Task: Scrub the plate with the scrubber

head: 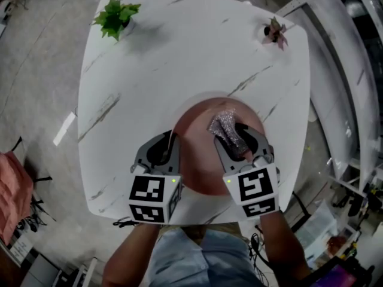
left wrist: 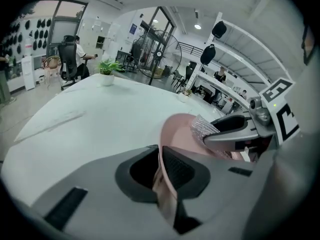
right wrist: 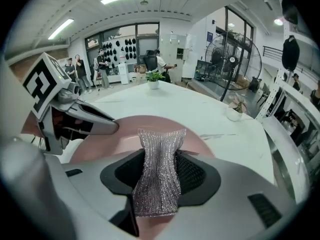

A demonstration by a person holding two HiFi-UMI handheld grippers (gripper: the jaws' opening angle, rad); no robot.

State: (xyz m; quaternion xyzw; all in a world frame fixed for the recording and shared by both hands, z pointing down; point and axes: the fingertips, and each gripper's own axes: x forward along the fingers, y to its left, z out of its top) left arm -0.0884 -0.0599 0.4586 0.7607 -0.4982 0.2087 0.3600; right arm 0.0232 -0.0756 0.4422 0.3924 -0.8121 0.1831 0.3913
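A white, grey-veined table [head: 179,52] carries a round pink plate [head: 200,142] close to its near edge, roughly midway along that edge. The left gripper [left wrist: 161,171] has its jaws closed down on the plate's left rim, with the thin pink edge pinched between the two dark ribbed pads. The right gripper [right wrist: 157,176] comes in over the plate from the near right. Its jaws are drawn in on a silvery mesh scrubber [right wrist: 159,159], which is squeezed narrow at the pads and fans out wider at its far end. That free end reaches forward over the right part of the plate. Whether it is pressing on the surface cannot be told. In the head view the two grippers sit side by side with the bare middle of the plate between them, their marker cubes toward the person. A leafy green potted plant [head: 116,15] stands at the table's far left corner and a small reddish plant in a pot [head: 275,31] at the far right corner, both well apart from the plate.
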